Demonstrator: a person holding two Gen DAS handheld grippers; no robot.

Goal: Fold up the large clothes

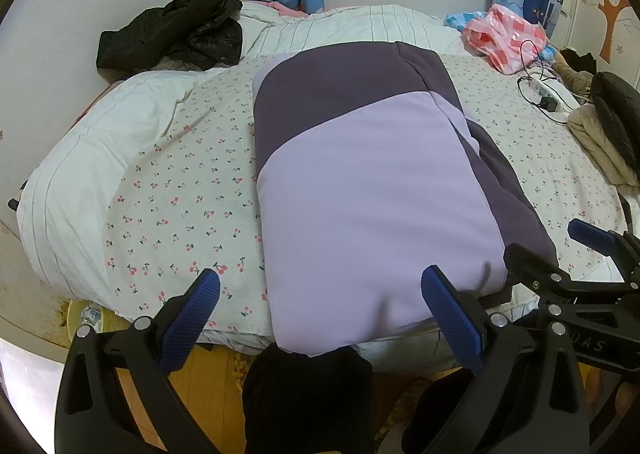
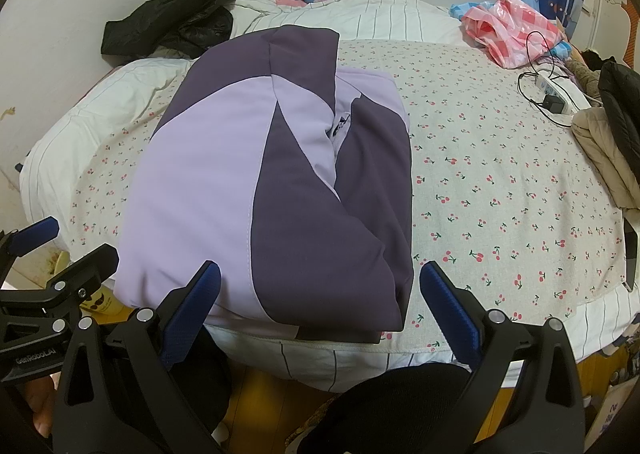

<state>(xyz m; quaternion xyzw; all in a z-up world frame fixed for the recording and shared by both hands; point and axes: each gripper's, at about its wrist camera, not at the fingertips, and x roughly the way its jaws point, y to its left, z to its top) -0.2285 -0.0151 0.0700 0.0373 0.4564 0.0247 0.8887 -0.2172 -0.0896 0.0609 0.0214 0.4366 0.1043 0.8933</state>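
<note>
Jacket (image 1: 372, 189) (image 2: 272, 189): two-tone, lilac and dark purple. Folded into a compact rectangle, lying flat directly ahead of the tongs, its near edge between their tips.

The folded purple garment (image 1: 372, 181) covers the middle of the bed (image 1: 168, 189), so the cherry-print sheet under it is out of sight, and its inner layers and sleeves are tucked away. In the left wrist view its near end hangs over the bed's near edge, behind a dark shape too cut off to name. In the right wrist view the left tool (image 2: 36, 250) enters at the left border, its body cut off by the frame. At the bed's far right corner, the cable (image 2: 536, 65) and white power strip (image 2: 560, 91) are too small to read. The beige padded item (image 2: 604, 157) at the bed's right edge runs out of frame.
</note>
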